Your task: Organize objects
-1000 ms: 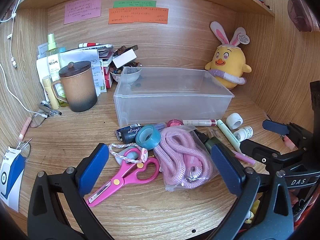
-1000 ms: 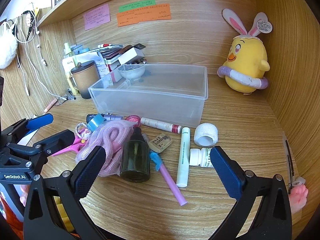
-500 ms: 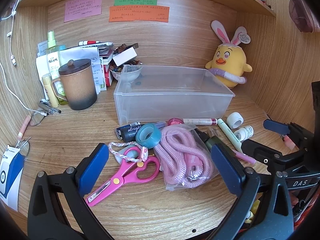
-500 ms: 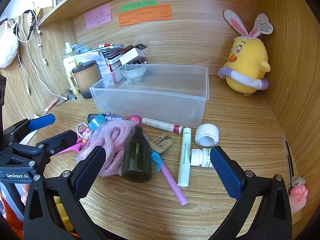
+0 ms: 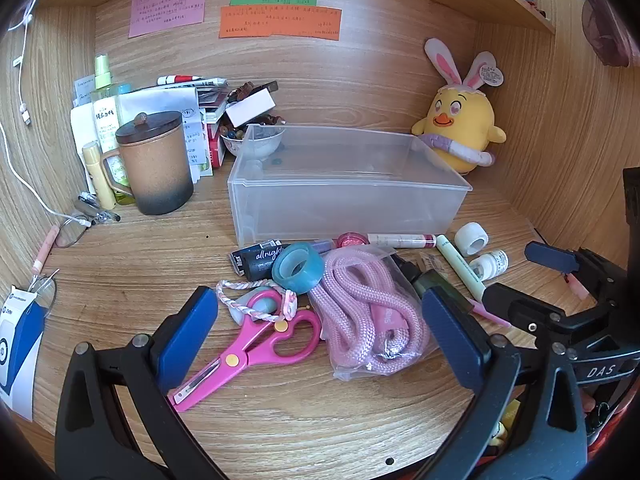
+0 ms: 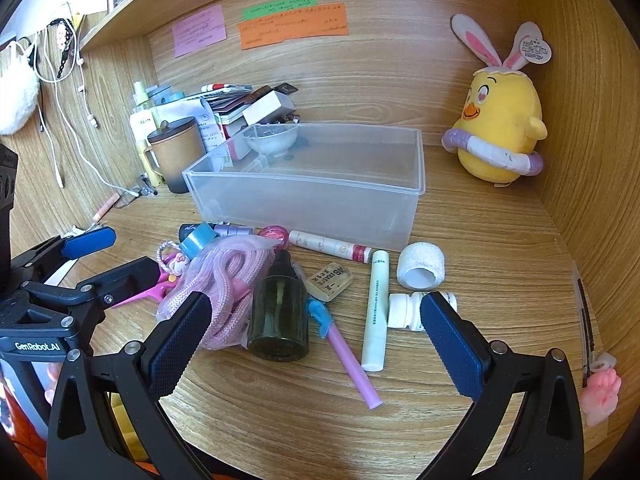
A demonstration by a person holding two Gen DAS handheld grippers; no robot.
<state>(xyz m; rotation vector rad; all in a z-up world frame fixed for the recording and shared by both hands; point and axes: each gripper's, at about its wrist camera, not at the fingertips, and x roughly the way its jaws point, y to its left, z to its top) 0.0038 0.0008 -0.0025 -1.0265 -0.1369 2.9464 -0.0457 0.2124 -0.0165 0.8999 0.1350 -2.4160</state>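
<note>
Ropy pink cord (image 5: pixel 370 312) (bagged) — clear bin (image 5: pixel 344 184)

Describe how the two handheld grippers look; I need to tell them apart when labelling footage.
Both are black plastic frames with silver screws and blue textured pads on the jaws. The left gripper carries white "GenRobot.AI" lettering, readable in the right wrist view. The right gripper is marked "DAS" in white, seen from the left wrist view. No cables or sleeves are visible on either.

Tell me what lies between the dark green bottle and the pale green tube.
In the right wrist view, between the dark green bottle and pale green tube: an eraser and a pink pen.
</note>
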